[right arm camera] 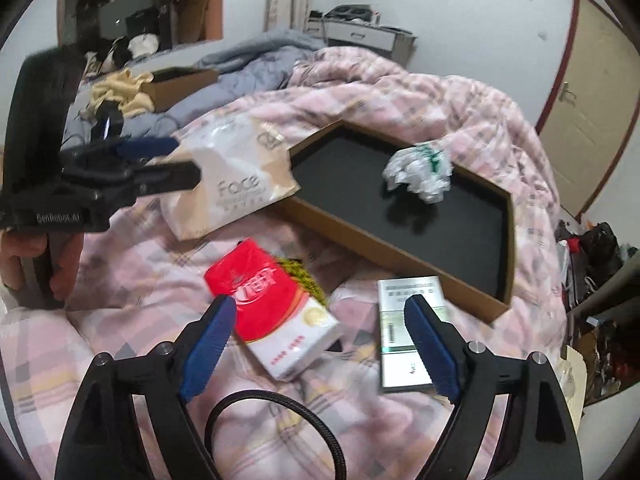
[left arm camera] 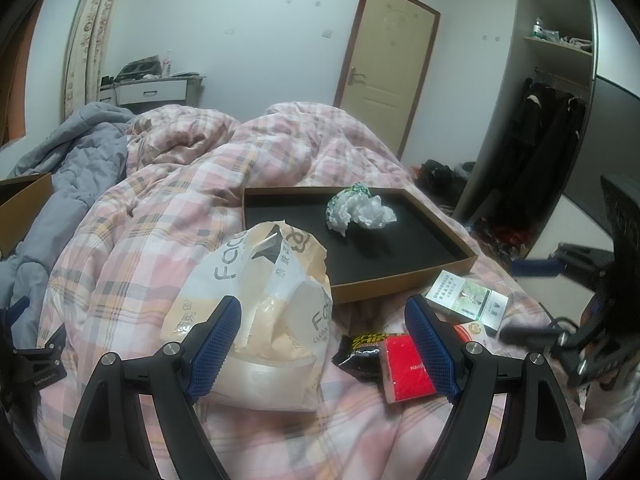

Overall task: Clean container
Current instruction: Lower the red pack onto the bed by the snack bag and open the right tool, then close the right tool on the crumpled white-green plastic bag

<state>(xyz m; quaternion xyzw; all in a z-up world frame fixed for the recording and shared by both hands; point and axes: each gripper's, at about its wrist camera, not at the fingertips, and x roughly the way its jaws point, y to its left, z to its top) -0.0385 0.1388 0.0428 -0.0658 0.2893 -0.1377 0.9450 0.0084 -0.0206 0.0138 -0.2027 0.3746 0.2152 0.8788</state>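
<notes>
Nearest us, the right gripper [right arm camera: 320, 344] and left gripper [left arm camera: 320, 352] both hang with jaws apart, holding nothing, above the bed [left arm camera: 132, 248]. Beyond lie a red tissue pack [right arm camera: 272, 304] and a green-white carton [right arm camera: 412, 320]. Farther, in the cardboard tray [right arm camera: 400, 256] mid-bed, rests the crumpled wrapper [right arm camera: 420, 172]: we judge it light, soft, best pinched across its bulk.

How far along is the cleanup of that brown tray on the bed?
Mostly done: the red tissue pack and green-white box lie on the quilt outside the tray. Both grippers, left and right, are open and empty. Left: the crumpled paper wad inside.
</notes>
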